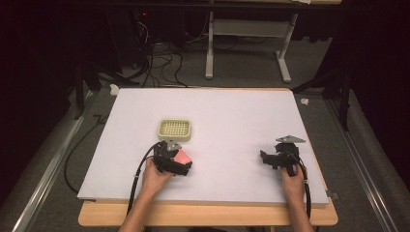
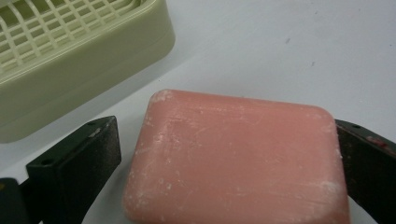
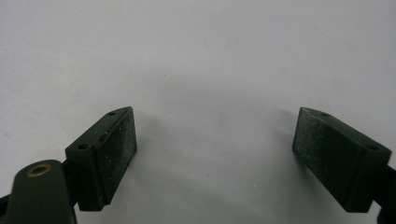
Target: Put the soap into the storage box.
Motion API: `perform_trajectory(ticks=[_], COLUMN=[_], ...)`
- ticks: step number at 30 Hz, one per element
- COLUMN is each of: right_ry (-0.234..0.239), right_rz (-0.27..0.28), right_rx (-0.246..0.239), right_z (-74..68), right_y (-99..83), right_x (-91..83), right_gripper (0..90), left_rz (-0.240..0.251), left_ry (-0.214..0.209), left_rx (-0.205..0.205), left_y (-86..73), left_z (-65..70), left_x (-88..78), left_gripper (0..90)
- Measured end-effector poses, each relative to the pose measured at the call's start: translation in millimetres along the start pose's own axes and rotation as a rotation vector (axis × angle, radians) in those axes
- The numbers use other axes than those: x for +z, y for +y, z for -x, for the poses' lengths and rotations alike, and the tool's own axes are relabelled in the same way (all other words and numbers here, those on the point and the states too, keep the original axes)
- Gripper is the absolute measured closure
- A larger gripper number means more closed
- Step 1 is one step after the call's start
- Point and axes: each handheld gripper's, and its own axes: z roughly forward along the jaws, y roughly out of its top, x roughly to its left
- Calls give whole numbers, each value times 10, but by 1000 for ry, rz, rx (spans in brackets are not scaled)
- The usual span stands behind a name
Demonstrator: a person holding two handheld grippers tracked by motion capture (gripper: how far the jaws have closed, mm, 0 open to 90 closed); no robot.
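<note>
While the left gripper (image 2: 224, 163) is straddling the pink soap bar (image 2: 238, 158), jaws spread, one side not quite touching, soap dish (image 2: 70, 60) sitting just ahead, right gripper (image 3: 215, 154) idling wide open over bare counter (image 3: 196, 56).

Your soap bar (image 2: 236, 161): pink, whitish scuffs | your soap dish (image 2: 70, 60): pale green, grid pattern | your tongs (image 3: 215, 158): black | worktop (image 1: 232, 111): white
</note>
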Motion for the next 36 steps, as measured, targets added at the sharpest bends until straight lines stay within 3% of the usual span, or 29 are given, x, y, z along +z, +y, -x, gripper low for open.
perform_trajectory(ticks=[7,13,28,36], right_ry=[0,0,0,0], right_rz=[0,0,0,0], right_rx=[0,0,0,0], right_z=[0,0,0,0], right_y=[0,0,0,0], right_x=[0,0,0,0], right_gripper=[143,143,143,143], left_rz=[-6,10,-6,10], left_ry=[-5,-24,-6,-5], left_rx=[-1,-12,-26,-49], left_y=[-11,-28,-20,-8], left_z=[8,8,30,18], left_x=[0,-18,-42,-109], left_gripper=[47,135,139,139])
